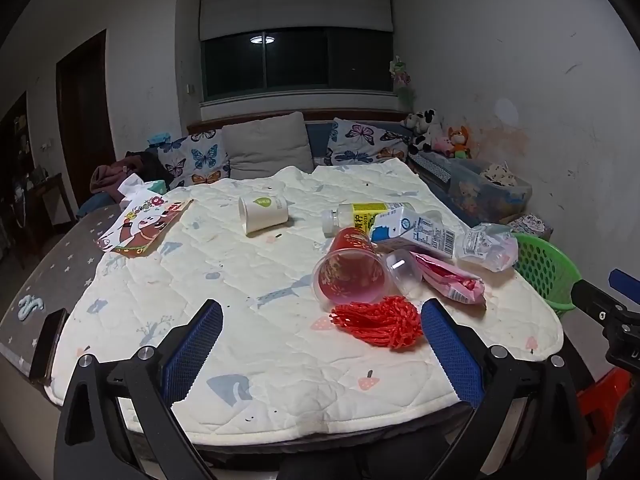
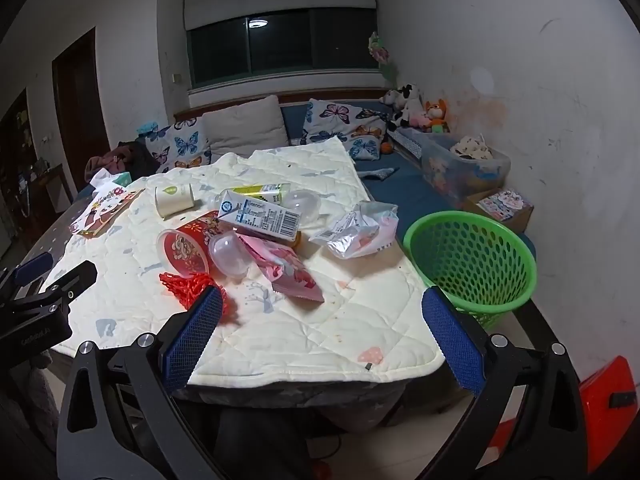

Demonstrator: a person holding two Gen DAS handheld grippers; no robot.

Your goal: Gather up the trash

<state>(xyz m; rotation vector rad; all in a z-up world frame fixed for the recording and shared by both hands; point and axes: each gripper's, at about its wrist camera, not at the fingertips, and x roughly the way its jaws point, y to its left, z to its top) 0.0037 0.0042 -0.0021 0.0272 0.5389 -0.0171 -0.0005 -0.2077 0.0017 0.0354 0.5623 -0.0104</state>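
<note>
Both tools hang released over the near edge of the quilt-covered bench: the left hand-held gripper and the right hand-held gripper each show their blue pads spread wide with nothing between them. The trash lies in a loose heap right of centre: a red net nearest, a red-printed clear cup on its side touching it, a pink wrapper, a milk carton across a bottle, a crumpled foil bag and a paper cup apart to the far left. The green basket stands just off the bench's right edge. Probably best to start with the net: close low on its bunched middle, lift clear, and release only over the basket's mouth.
</note>
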